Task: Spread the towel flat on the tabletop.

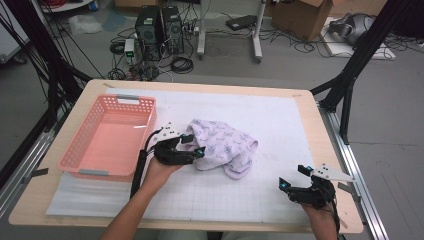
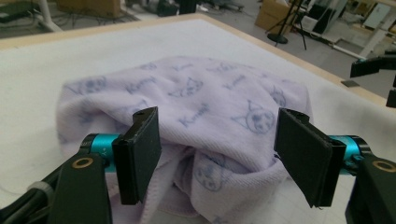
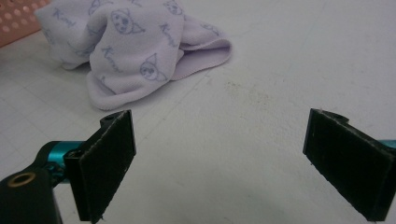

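1. Right gripper [image 1: 294,177] is resting low over the white mat [image 1: 280,125] near the table's front edge, forearm entering from below; its jaws are standing wide apart, holding nothing.
2. Left gripper [image 1: 194,145] is reaching level toward the crumpled lilac towel [image 1: 225,142]; its jaws are gaping, with a fold bulging between the pads [image 2: 140,154], grip not yet pressed.
3. Pink basket [image 1: 107,135] is sitting beyond the left hand [image 1: 162,167].

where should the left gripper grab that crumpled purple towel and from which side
Probably the bunched fold at the basket-side edge of the towel, coming in level from that side. There the cloth humps up off the mat in thick folds, so the fingers can pinch a ridge rather than scrape flat fabric. The left gripper already straddles that hump, jaws open around it and not yet pressing.
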Motion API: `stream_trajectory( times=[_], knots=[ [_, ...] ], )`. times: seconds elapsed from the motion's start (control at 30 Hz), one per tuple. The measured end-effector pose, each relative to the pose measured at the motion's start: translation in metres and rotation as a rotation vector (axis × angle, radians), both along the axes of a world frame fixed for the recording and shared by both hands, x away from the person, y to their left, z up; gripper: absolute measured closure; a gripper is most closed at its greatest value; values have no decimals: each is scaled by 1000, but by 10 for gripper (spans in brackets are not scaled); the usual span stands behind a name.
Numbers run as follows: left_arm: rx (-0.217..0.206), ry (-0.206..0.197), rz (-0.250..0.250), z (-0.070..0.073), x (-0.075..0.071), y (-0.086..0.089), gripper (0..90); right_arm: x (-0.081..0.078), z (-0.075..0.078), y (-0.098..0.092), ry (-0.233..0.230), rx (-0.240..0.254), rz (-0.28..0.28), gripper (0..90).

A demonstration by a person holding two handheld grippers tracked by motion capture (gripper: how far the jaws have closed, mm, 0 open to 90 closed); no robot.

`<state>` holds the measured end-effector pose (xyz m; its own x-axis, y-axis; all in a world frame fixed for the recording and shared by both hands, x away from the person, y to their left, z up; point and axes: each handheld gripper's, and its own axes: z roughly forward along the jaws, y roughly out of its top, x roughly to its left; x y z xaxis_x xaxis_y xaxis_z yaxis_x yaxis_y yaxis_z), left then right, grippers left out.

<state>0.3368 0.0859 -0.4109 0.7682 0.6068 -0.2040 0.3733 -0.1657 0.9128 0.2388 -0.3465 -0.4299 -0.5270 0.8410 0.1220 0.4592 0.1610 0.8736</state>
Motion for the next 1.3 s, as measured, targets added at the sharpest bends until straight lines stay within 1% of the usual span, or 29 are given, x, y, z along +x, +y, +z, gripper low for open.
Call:
stream_trajectory(
  times=[0.03,0.1,0.17,0.23,0.3,0.33,0.43,0.47,0.53,0.57,0.6,0.63,0.67,0.7,0.73,0.8,0.83,0.87,0.9,0.93,0.97,1.0,1.03,1.07,1.13,1.2,1.23,1.27,1.3],
  knots=[
    [4,24,-4,-2,0,-3,308,0,0,0,-3,-2,2,79],
    [16,51,-21,-8,0,-10,300,0,0,1,-4,-14,5,79],
    [41,57,-22,-14,0,-19,300,0,-1,2,3,-16,4,79],
    [62,68,-16,-19,1,-27,308,1,-1,4,-3,-21,10,79],
    [98,56,-5,-22,1,-33,320,1,-1,5,-4,-23,12,79],
    [120,46,-3,-23,1,-35,358,2,-1,6,-8,-28,17,79],
    [159,30,-7,-23,0,-36,589,6,-1,13,-3,-34,18,79],
    [161,28,-5,-22,0,-34,635,8,-1,16,8,-25,22,79],
    [150,20,1,-19,0,-30,668,14,-1,23,24,-26,47,80],
    [147,10,0,-18,-1,-28,674,19,-1,29,32,-34,56,112],
    [141,4,-2,-16,-2,-27,678,23,-1,33,36,-39,81,196],
    [140,-4,-10,-14,-3,-26,681,29,-1,39,42,-34,109,222],
    [141,-7,-17,-13,-4,-25,682,35,-1,46,46,-43,116,216],
    [137,-7,-22,-12,-5,-24,683,47,-3,61,80,-80,129,270],
    [136,-12,-27,-11,-6,-22,683,47,-3,61,80,-80,129,270],
    [126,-16,-27,-10,-6,-19,684,58,-6,76,88,-133,153,318],
    [119,-21,-26,-9,-6,-17,685,64,-8,82,101,-137,162,326],
    [114,-22,-24,-9,-6,-16,686,70,-10,87,119,-122,173,351],
    [106,-21,-23,-8,-6,-15,687,74,-12,93,134,-112,190,393],
    [100,-22,-22,-8,-6,-14,687,77,-14,98,148,-123,211,451],
    [99,-22,-21,-8,-7,-13,687,79,-17,104,163,-173,243,546],
    [95,-22,-18,-7,-7,-11,686,78,-17,109,132,-212,266,689],
    [89,-25,-14,-6,-9,-10,686,75,-14,110,109,-219,293,789],
    [87,-29,-14,-5,-10,-7,686,72,-11,110,78,-232,280,803],
    [83,-36,-11,-3,-12,-1,686,67,-5,105,64,-208,270,815],
    [68,-41,-9,-2,-16,4,687,62,1,94,36,-173,258,818],
    [60,-44,-12,-1,-19,6,686,55,9,84,20,-132,247,819],
    [55,-51,-19,0,-22,8,686,55,9,84,20,-132,247,819],
    [58,-57,-27,1,-27,8,685,51,12,80,6,-118,253,819]
  ],
)
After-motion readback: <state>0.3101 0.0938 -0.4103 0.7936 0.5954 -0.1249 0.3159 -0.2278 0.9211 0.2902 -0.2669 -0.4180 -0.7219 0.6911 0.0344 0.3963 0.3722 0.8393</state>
